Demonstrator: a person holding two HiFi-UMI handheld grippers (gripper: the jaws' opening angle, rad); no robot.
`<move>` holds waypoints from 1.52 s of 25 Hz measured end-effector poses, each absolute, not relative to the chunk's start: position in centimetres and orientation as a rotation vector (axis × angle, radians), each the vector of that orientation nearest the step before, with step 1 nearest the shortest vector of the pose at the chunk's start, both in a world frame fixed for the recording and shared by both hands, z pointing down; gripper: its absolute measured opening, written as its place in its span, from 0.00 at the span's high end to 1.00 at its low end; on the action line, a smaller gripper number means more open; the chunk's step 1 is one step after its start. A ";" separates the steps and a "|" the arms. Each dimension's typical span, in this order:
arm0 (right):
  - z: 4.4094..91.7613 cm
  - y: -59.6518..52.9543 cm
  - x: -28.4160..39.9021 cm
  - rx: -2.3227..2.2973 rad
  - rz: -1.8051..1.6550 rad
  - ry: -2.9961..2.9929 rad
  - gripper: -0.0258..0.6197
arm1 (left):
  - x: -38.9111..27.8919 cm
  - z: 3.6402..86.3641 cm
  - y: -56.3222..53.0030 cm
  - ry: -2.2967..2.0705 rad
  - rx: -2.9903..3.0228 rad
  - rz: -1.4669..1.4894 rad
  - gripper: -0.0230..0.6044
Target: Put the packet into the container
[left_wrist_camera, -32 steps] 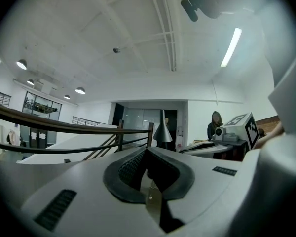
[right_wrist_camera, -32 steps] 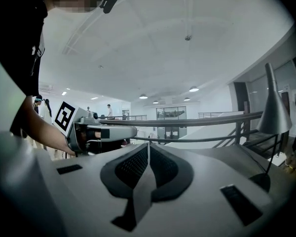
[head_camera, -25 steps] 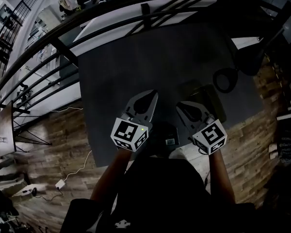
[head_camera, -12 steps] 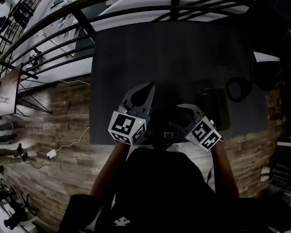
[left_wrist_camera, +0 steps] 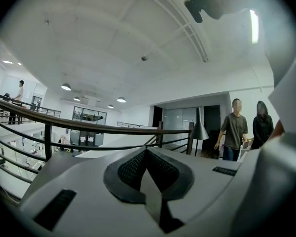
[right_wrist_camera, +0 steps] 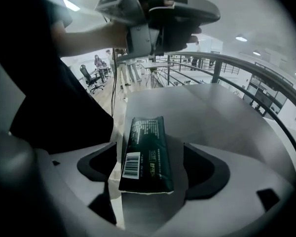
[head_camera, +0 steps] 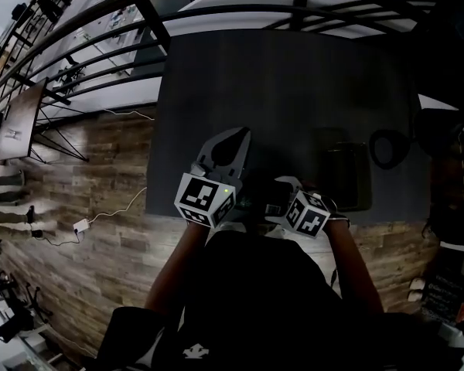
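grey table (head_camera: pixel 278 91) bears the packet (right_wrist_camera: pixel 144 132) between the opening jaws of the right gripper (right_wrist_camera: pixel 150 159): centre it, clench its long edges; left gripper (left_wrist_camera: pixel 147 157) closed, empty.

From the person's head, one camera stares steeply down on the dark grey rectangular bench (head_camera: pixel 294 91) and the black metal railing (head_camera: pixel 216 10) beyond it. The left gripper view tips upward, so only that railing (left_wrist_camera: pixel 89 127) is common ground. The right gripper view sits low and close over the bench (right_wrist_camera: pixel 197 107), facing the railing (right_wrist_camera: pixel 256 73) and the grey left gripper (right_wrist_camera: pixel 209 14) — all shared with the head view.
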State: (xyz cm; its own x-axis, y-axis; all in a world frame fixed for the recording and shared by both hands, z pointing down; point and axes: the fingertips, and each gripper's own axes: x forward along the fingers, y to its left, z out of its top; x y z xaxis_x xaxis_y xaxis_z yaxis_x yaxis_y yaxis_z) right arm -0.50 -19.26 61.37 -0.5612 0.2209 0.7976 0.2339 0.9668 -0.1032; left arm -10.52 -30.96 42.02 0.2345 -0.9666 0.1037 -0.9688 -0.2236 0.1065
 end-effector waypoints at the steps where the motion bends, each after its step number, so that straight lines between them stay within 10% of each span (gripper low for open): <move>1: 62.0 -18.9 -0.3 -0.328 -0.025 -2.162 0.33 | -10.5 41.9 -30.8 -1.860 2.346 0.021 0.96; 38: 61.7 -24.1 -0.7 -0.036 0.082 -2.089 0.41 | -10.5 41.5 -31.0 -1.808 2.401 0.038 0.96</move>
State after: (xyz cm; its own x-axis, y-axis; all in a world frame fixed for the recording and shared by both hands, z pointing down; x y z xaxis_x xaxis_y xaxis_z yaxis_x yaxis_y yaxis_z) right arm -0.67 -24.12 61.74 -0.4967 0.0595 0.8659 -0.0084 0.9973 -0.0733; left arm -10.46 -30.98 41.46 0.2793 -0.9548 0.1013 -0.9582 -0.2705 0.0927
